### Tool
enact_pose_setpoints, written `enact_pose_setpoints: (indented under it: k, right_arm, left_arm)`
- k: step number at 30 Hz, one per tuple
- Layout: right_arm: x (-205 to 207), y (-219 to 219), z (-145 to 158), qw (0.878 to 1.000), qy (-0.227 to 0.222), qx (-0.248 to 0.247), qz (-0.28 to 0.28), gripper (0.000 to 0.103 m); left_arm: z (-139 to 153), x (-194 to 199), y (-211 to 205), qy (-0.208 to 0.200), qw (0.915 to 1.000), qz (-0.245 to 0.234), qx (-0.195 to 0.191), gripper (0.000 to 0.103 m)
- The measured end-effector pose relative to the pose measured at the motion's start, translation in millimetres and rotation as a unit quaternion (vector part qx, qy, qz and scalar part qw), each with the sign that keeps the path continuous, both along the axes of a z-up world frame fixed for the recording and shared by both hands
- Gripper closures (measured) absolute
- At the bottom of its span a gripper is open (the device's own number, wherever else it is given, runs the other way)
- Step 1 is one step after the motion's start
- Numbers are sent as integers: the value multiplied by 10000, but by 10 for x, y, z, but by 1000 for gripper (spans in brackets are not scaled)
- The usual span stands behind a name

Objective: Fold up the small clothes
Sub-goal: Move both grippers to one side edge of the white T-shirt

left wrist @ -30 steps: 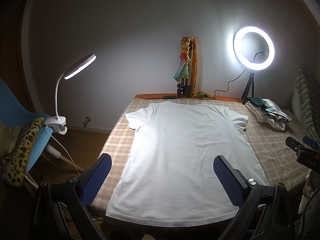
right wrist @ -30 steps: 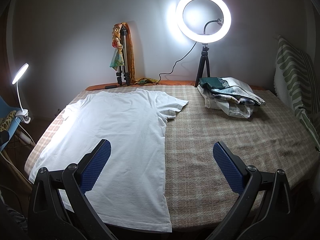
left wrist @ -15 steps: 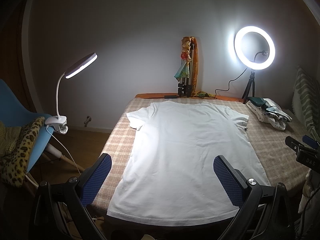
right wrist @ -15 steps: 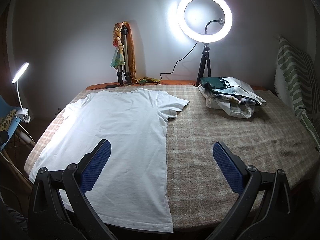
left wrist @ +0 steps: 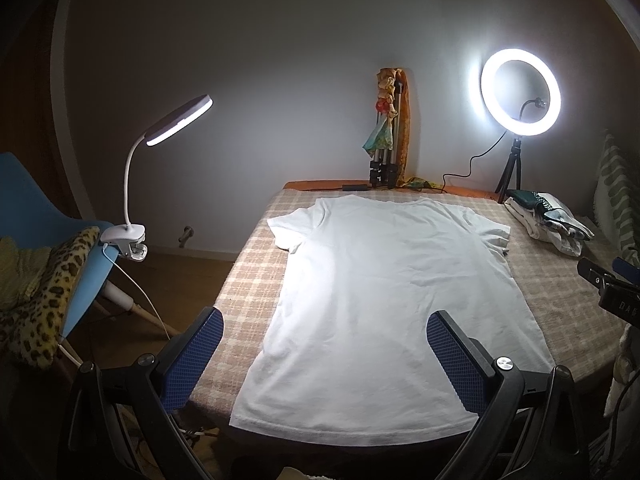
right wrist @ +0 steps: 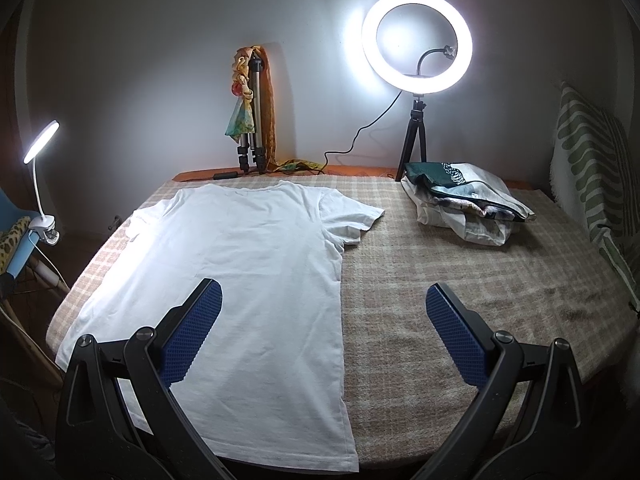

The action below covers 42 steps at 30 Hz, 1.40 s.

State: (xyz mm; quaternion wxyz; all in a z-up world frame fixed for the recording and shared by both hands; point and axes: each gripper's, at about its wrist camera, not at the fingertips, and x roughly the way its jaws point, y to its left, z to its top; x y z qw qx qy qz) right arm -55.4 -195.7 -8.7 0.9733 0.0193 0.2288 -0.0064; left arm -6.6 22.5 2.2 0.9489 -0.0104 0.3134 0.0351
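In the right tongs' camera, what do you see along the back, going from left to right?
Clip-on lamp → folded tripod with scarves → ring light → pile of clothes → striped green cushion.

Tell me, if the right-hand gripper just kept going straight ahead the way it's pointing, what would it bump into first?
Probably the checked tablecloth, just beside the white T-shirt's right edge. The open right gripper points slightly downward there; depth is hard to judge.

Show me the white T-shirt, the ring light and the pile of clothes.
white T-shirt [left wrist: 384,300]: left wrist view, middle of its body.
ring light [right wrist: 417,36]: right wrist view, lit ring's left edge.
pile of clothes [right wrist: 466,200]: right wrist view, top garment.
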Motion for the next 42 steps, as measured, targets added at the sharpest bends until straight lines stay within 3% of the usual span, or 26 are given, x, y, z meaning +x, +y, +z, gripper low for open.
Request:
enact_pose_setpoints:
  k: [7, 14, 20, 32, 42]
  right_arm:
    - [65, 142, 41, 9999, -8, -52, 124, 0]
    - [183, 342, 71, 9991, 81, -28, 413, 0]
    - [447, 625, 159, 9900, 222, -85, 1389, 0]
    - [1566, 1578, 321, 9580, 1008, 80, 2682, 0]
    - [2539, 2439, 137, 9411, 1644, 393, 2928, 9]
  left_arm:
    - [-92, 24, 151, 103, 9999, 128, -37, 1]
    - [-238, 27, 286, 198, 9996, 151, -112, 9]
    - [-487, 64, 548, 535, 9954, 40, -792, 24]
    - [-1010, 175, 965, 1301, 9818, 329, -1347, 49]
    - [-1410, 333, 1130, 1863, 9687, 380, -1598, 58]
